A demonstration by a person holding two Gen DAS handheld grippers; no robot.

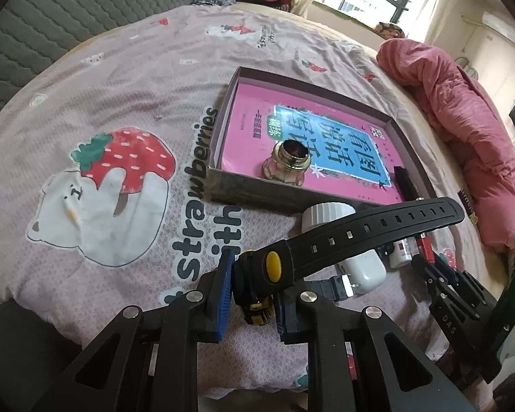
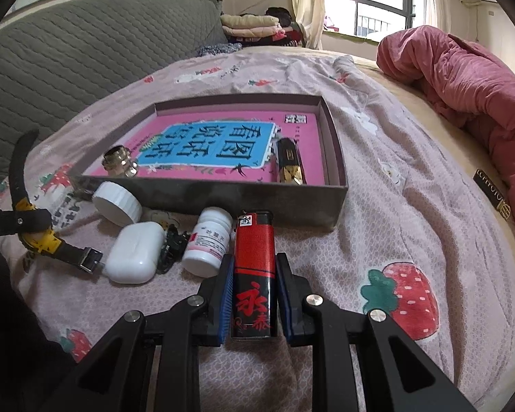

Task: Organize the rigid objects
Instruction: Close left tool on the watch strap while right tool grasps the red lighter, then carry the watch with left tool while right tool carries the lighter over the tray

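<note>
The watch, black strap with a yellow case, sits pinched at its case between the blue pads of the left claw, its long strap arching up and to the right over the bed, its buckle end trailing toward the white earbud case. The red and black lighter lies lengthwise in the right claw, whose pads are narrowed against its sides. Both are just short of the shallow box on the bedspread, where a gold bottle and a black and gold item already rest on the pink book. A white lid, a small pill bottle and a dark tangle lie against the box's near wall.

To do this well, lift each piece clear of that wall before going forward, mind the dangling strap so it does not snag the lid, and set down on bare pink
</note>
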